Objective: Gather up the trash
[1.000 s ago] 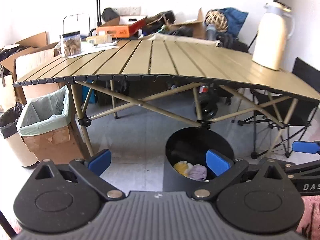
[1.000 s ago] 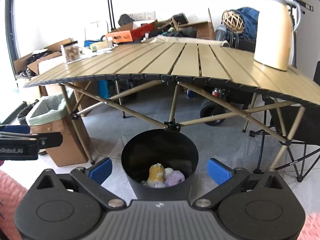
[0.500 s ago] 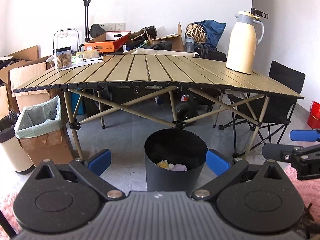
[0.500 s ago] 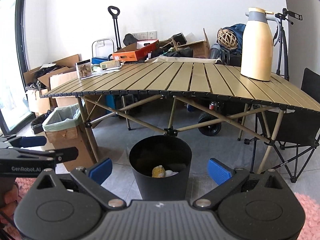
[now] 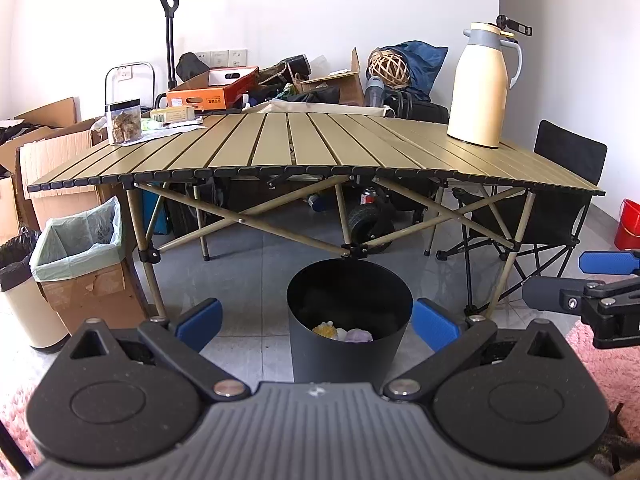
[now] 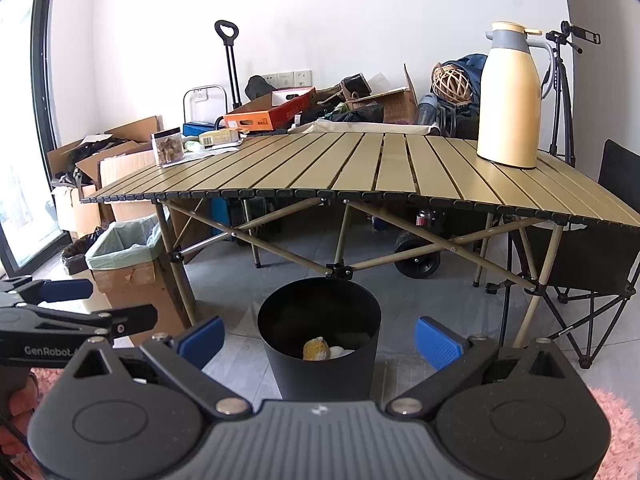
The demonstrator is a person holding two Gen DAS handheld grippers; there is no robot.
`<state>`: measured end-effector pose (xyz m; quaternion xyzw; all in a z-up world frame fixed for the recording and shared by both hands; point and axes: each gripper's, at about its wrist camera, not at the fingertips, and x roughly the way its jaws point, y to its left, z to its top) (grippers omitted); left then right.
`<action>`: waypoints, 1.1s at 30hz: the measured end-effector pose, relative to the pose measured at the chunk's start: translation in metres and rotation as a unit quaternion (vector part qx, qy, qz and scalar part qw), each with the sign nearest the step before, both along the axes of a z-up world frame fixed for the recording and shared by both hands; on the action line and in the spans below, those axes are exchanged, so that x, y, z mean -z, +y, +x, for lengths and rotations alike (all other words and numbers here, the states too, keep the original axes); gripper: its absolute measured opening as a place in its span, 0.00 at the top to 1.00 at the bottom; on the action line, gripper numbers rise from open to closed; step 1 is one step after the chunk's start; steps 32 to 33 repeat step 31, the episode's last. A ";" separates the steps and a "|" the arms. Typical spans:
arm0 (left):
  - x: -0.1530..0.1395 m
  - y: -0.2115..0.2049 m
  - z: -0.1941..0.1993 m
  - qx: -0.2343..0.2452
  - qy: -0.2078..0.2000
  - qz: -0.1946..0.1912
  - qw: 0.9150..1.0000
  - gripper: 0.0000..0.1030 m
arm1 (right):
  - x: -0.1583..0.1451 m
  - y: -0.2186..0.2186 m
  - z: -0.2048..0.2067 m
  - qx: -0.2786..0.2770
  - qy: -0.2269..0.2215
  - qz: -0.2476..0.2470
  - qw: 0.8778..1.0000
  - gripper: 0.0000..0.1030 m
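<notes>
Black bin [image 5: 349, 320] farther than before.

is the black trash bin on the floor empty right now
No, the black trash bin holds a few crumpled pieces, yellow, white and pale purple, at its bottom in the left wrist view.

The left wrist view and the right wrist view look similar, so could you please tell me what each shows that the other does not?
Only the left wrist view shows the red bucket. Only the right wrist view shows the tripod and the window frame. Both show the black bin holding trash, the slatted table, the cream jug, and both grippers open.
</notes>
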<state>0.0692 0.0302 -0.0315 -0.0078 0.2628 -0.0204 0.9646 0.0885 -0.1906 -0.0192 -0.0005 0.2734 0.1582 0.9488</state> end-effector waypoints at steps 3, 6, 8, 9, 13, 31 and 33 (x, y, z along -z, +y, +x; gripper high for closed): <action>0.000 0.000 0.000 -0.001 0.000 0.000 1.000 0.00 | 0.000 0.001 0.000 0.000 0.000 0.000 1.000 0.01; 0.000 0.000 0.000 -0.001 0.001 -0.001 1.000 0.00 | 0.000 0.001 0.001 -0.001 -0.001 -0.001 1.000 0.01; 0.000 0.000 0.000 -0.001 0.000 -0.001 1.000 0.00 | 0.000 0.001 0.001 -0.001 -0.001 -0.001 1.000 0.01; 0.000 0.000 0.000 0.000 -0.001 -0.001 1.000 0.00 | 0.000 0.001 0.001 -0.001 -0.001 -0.001 1.000 0.01; 0.000 0.001 0.001 -0.002 -0.002 0.000 1.000 0.00 | -0.001 0.002 0.001 0.000 0.000 -0.002 1.000 0.01; 0.000 -0.003 0.002 -0.004 -0.004 0.012 1.000 0.00 | -0.001 0.003 0.001 0.000 0.001 -0.003 1.000 0.01; 0.000 -0.003 0.002 -0.004 -0.004 0.012 1.000 0.00 | -0.001 0.003 0.001 0.000 0.001 -0.003 1.000 0.01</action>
